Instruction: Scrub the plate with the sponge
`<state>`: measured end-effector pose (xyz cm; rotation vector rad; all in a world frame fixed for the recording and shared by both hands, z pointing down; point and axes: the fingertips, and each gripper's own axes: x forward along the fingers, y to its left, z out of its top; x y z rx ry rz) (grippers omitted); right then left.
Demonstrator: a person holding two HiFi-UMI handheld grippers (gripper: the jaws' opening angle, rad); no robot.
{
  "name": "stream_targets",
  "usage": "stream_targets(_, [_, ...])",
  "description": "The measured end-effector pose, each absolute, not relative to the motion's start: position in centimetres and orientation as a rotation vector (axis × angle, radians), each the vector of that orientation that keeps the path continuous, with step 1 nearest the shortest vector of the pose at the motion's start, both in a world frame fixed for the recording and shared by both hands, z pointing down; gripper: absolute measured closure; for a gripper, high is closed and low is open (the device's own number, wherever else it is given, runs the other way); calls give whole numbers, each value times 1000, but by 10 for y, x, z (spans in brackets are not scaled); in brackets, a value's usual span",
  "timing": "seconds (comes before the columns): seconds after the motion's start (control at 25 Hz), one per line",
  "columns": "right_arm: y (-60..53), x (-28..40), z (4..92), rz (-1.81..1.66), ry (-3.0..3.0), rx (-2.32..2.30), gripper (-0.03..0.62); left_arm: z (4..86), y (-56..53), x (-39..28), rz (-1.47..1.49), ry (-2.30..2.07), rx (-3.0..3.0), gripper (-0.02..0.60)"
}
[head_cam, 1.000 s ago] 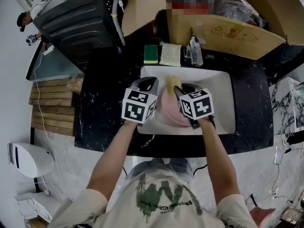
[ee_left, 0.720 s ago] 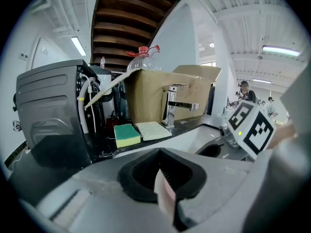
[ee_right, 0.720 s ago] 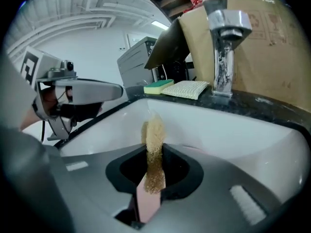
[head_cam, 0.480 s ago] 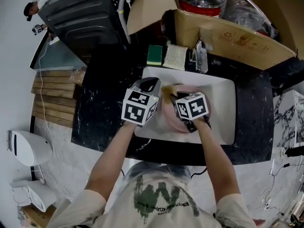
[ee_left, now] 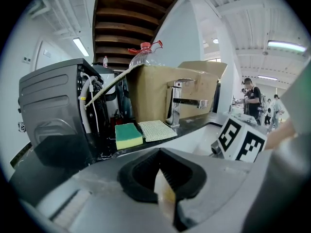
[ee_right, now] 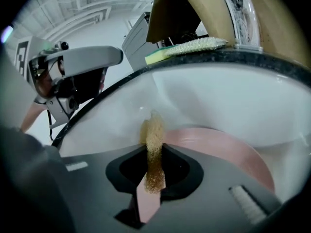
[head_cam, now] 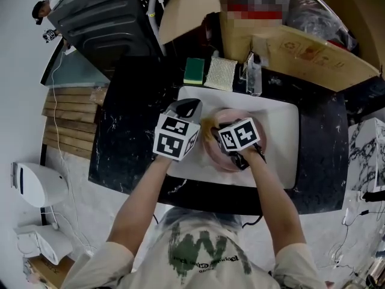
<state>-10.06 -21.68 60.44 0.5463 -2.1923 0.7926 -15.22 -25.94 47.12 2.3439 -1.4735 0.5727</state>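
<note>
A pink plate lies in the white sink; in the right gripper view the plate shows just beyond the jaws. My right gripper is shut on a tan sponge, which stands up between the jaws over the plate's left part. In the head view the sponge pokes out left of the right gripper. My left gripper hovers over the sink's left rim, apart from the plate. Its jaws look closed with nothing clearly between them.
On the black counter behind the sink lie a green-and-yellow sponge and a pale mesh scrub pad, next to the tap. A cardboard box stands behind, and a dark machine to the far left.
My right gripper has drawn the sponge from the plate's far edge toward its left side. The left gripper has stayed by the sink's left rim.
</note>
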Motion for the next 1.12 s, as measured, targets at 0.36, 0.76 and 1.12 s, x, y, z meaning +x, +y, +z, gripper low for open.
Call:
stream_targets(0.36, [-223, -98, 615, 784, -2174, 624, 531, 470, -260, -149, 577, -1483, 2349, 581])
stream_targets(0.76, [-239, -87, 621, 851, -2144, 766, 531, 472, -257, -141, 597, -1452, 2375, 581])
stream_targets(1.12, [-252, -74, 625, 895, -2109, 867, 531, 473, -256, -135, 608, -1432, 2389, 581])
